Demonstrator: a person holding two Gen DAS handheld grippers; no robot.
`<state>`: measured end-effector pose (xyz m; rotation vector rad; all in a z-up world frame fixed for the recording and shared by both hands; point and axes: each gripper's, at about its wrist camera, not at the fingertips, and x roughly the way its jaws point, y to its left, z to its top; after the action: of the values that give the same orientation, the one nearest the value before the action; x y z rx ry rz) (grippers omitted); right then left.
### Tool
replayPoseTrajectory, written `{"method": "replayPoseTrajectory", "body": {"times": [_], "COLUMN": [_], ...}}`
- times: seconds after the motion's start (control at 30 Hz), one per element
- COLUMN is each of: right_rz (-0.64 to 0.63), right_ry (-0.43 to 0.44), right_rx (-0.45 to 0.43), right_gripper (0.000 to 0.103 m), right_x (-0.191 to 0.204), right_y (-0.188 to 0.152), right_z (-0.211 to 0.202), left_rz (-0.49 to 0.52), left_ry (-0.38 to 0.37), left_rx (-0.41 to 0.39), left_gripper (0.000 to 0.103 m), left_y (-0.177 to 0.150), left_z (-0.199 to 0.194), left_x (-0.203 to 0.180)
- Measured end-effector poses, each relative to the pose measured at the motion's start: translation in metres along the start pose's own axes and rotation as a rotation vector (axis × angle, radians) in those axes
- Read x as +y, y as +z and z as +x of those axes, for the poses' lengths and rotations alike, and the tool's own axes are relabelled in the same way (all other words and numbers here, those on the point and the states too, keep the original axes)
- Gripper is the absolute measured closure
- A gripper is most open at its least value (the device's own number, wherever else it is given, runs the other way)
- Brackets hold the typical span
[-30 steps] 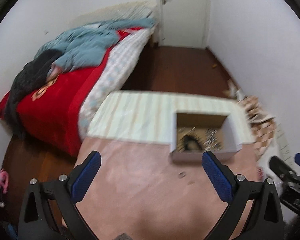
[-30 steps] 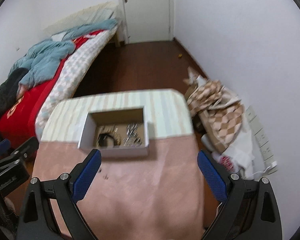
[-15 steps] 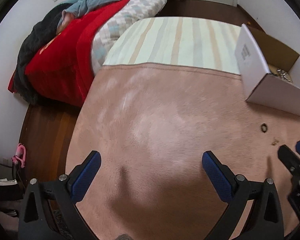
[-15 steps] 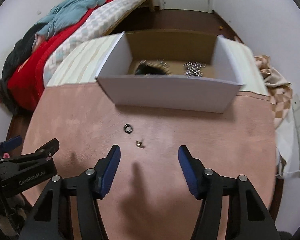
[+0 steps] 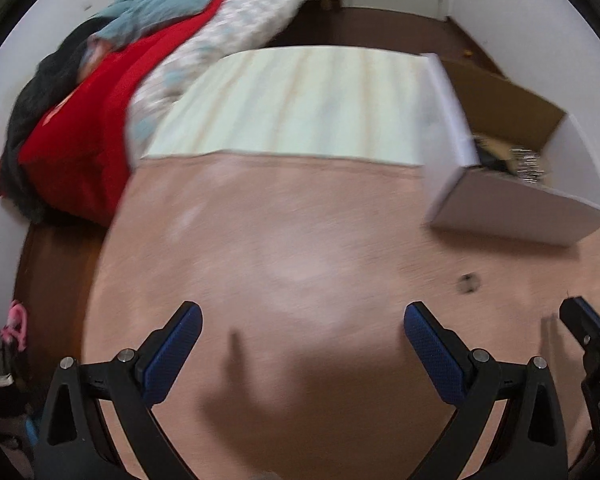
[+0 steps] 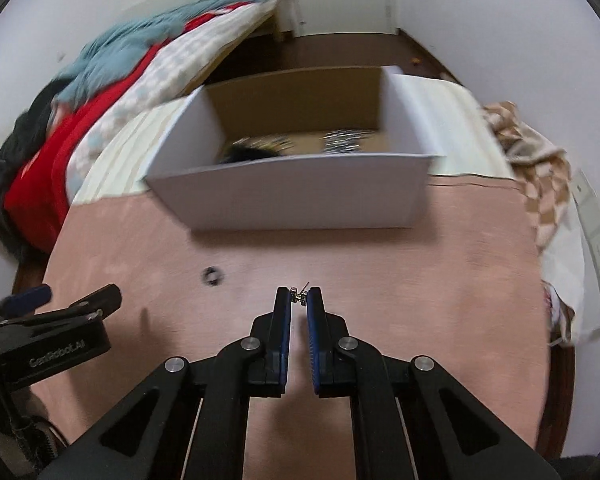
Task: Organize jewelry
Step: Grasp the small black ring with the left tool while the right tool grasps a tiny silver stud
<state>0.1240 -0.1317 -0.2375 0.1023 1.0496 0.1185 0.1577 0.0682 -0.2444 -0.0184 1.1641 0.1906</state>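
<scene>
My right gripper (image 6: 299, 294) is shut on a small metal earring (image 6: 300, 295), pinched at the fingertips just above the pink table mat (image 6: 440, 280). A dark ring (image 6: 212, 276) lies on the mat to its left; it also shows in the left wrist view (image 5: 467, 280). The white cardboard box (image 6: 300, 196) with jewelry inside stands behind, open at the top, and shows at the right of the left wrist view (image 5: 520, 208). My left gripper (image 5: 300, 320) is open and empty over the mat, left of the right gripper (image 5: 588, 332).
A striped cloth (image 5: 300, 108) covers the table's far half. A bed with red and blue bedding (image 5: 100, 92) stands to the left. A checked cloth heap (image 6: 540, 160) lies on the floor to the right. White walls and a door close the far end.
My right gripper has closed on the small earring that lay on the mat and lifted it slightly. The left gripper has shifted a little and stays open.
</scene>
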Motion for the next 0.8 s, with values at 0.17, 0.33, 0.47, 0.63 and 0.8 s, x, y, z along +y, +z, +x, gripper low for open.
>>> {"method": "replayPoseTrajectory", "body": {"times": [0.17, 0.33, 0.47, 0.63, 0.8], "right_rz": [0.058, 0.088, 0.099, 0.111, 0.12], "right_ry": [-0.046, -0.07, -0.079, -0.086, -0.091], "right_rx": [-0.011, -0.012, -0.015, -0.018, -0.02], "right_gripper": [0.094, 0.094, 0.094, 0.094, 0.094], "right_x": [-0.037, -0.056, -0.062, -0.066, -0.067], "right_y": [0.003, 0.005, 0.006, 0.007, 0.007], "right_z": [-0.011, -0.008, -0.005, -0.003, -0.002], "left_rz": [0.078, 0.119, 0.127, 0.126, 0.129], "left_ry": [-0.077, -0.105, -0.115, -0.127, -0.148], "left_rx": [-0.007, 0.011, 0.009, 0.022, 0.011], "left_gripper": [0.004, 0.022, 0.033, 0.049, 0.074], "left_y": [0.007, 0.008, 0.007, 0.007, 0.004], "left_z": [0.008, 0.015, 0.013, 0.016, 0.012], "left_x": [-0.042, -0.065, -0.075, -0.077, -0.079]}}
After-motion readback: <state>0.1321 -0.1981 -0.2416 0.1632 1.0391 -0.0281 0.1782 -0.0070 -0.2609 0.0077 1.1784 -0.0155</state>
